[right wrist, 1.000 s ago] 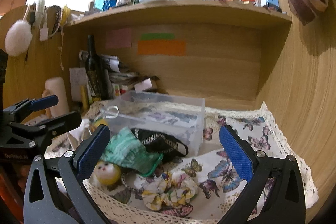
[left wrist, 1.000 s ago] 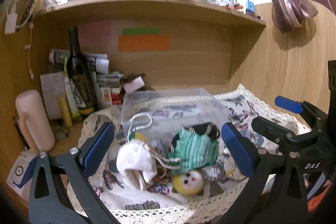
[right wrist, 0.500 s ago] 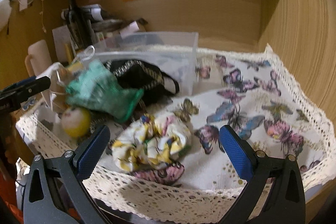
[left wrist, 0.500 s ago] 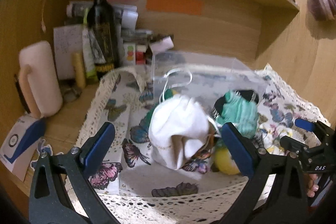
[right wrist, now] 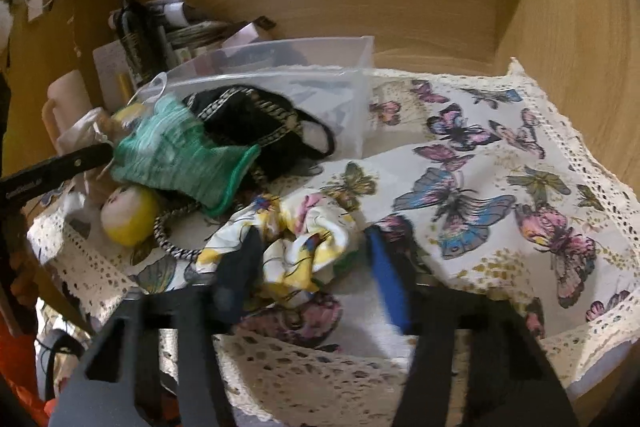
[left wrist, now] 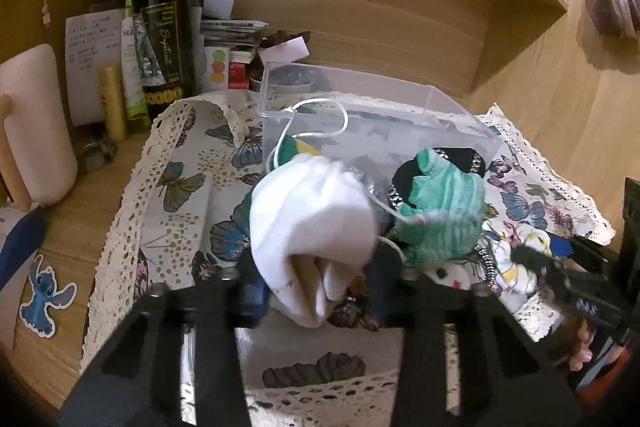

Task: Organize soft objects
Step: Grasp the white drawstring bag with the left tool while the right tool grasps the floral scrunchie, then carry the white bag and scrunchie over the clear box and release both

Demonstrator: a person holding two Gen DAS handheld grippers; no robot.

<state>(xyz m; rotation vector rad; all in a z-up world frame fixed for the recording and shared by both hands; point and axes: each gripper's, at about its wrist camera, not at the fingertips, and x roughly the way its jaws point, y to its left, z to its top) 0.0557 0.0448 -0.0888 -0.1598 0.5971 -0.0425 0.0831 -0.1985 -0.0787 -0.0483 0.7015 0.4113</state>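
A white drawstring pouch [left wrist: 312, 223] lies on the butterfly cloth [left wrist: 188, 183] in front of a clear plastic box [left wrist: 360, 123]. My left gripper [left wrist: 316, 287] has closed around the pouch's lower end. Beside it lie a green knitted piece [left wrist: 444, 215] and a black trimmed piece [right wrist: 256, 123]. A floral scrunchie [right wrist: 296, 243] lies near the front edge, and my right gripper [right wrist: 312, 267] is closing around it, motion-blurred. A yellow doll head [right wrist: 128, 215] lies to the scrunchie's left.
A dark wine bottle [left wrist: 164, 19], papers and small boxes stand at the back left of the wooden alcove. A pale pink mug [left wrist: 32, 123] stands at far left. The wooden side wall [right wrist: 580, 27] rises on the right.
Both grippers have moved down and forward and have narrowed from wide open. The left now pinches the white pouch; the right has closed in around the floral scrunchie.
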